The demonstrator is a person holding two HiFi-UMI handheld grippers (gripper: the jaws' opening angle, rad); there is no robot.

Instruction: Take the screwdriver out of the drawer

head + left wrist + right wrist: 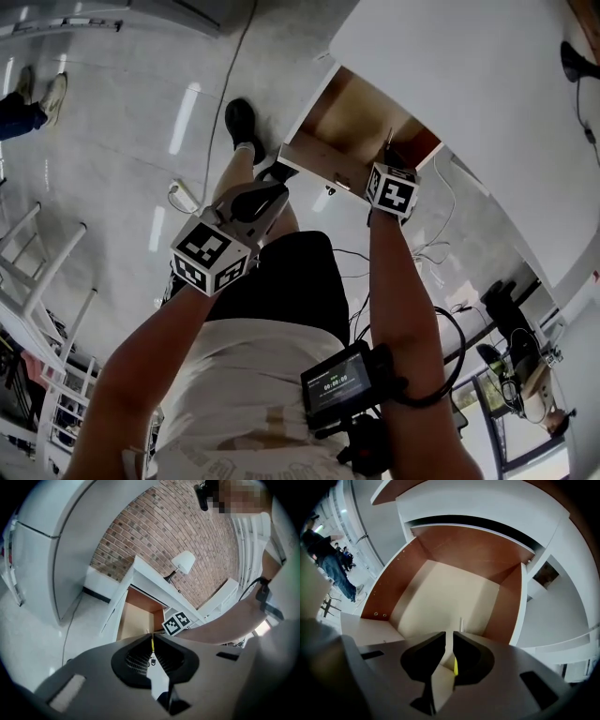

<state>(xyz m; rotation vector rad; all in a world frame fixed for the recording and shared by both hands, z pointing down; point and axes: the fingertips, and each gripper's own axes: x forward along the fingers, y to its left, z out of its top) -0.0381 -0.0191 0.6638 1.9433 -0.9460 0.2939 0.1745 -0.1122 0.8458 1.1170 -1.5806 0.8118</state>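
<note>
Jaws of right gripper (451, 638) clamp the screwdriver (455, 667).

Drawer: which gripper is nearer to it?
Right. The right gripper is at the front edge of the open drawer, jaws pointing inside, shut on the screwdriver. The left gripper is apart from it, above the person's leg.

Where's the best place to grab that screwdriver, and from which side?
Its yellow handle, I'd say, coming from the drawer's open top. The right gripper grips the screwdriver there: the handle sits between the jaws, while the thin shaft sticks out ahead.
</note>
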